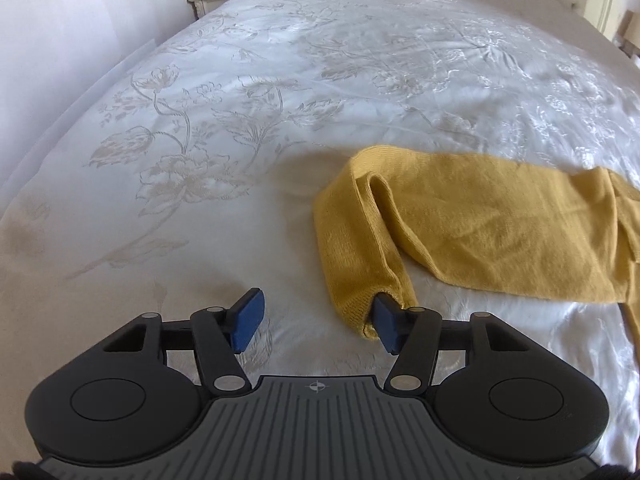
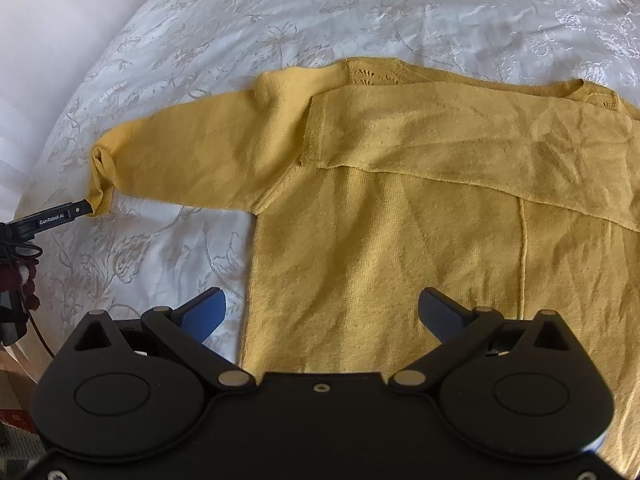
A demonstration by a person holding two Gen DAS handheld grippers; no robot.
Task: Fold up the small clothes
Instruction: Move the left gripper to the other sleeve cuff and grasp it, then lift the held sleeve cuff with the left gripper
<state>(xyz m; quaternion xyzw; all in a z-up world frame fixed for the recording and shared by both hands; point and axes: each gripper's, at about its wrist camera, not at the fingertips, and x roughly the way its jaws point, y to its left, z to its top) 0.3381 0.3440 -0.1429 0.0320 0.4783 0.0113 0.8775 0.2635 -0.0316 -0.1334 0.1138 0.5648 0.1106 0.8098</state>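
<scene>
Lying flat on bedspread: yellow sweater; both grippers' fingers wide apart, gripping nothing.

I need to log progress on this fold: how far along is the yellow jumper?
Done: one sleeve already lies folded across the mustard-yellow knitted jumper. In hand: the left tongs are open, one finger inside the other sleeve's cuff. Left: folding that sleeve in, then the body. The right tongs hover open above the hem.
</scene>
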